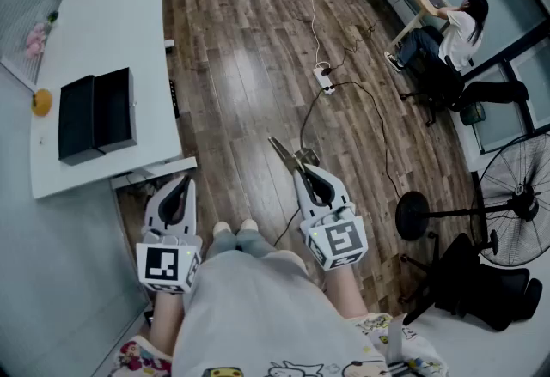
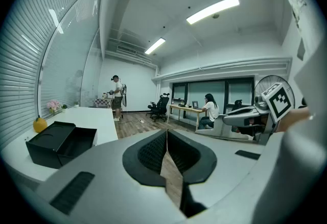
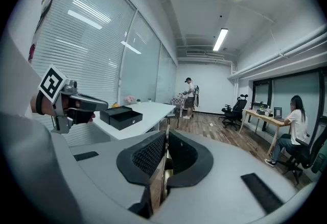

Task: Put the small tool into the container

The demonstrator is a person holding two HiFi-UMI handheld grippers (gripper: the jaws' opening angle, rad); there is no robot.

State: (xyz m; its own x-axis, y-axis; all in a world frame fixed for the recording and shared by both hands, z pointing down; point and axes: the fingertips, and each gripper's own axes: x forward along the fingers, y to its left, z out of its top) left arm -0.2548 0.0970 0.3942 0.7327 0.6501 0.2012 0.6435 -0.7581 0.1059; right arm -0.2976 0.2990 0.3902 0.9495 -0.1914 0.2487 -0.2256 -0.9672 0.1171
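Observation:
My right gripper [image 1: 302, 171] is shut on a small metal tool [image 1: 286, 154] whose pointed blades stick out past the fingertips, above the wood floor. In the right gripper view the tool [image 3: 164, 166] shows edge-on as a thin metal strip between the dark pads. My left gripper [image 1: 182, 184] is shut with nothing in it, near the table's front corner. The container, an open black box [image 1: 94, 113] with its lid beside it, lies on the white table [image 1: 112, 15] to the front left. Both gripper views also show the box [image 3: 121, 116] [image 2: 59, 141].
An orange [image 1: 41, 100] and pink flowers [image 1: 34, 39] sit at the table's left edge. A power strip [image 1: 324, 77] and its cables run across the floor. A standing fan [image 1: 514, 195] is at the right. One person sits at a desk [image 1: 455, 36], and another stands far off [image 3: 189, 96].

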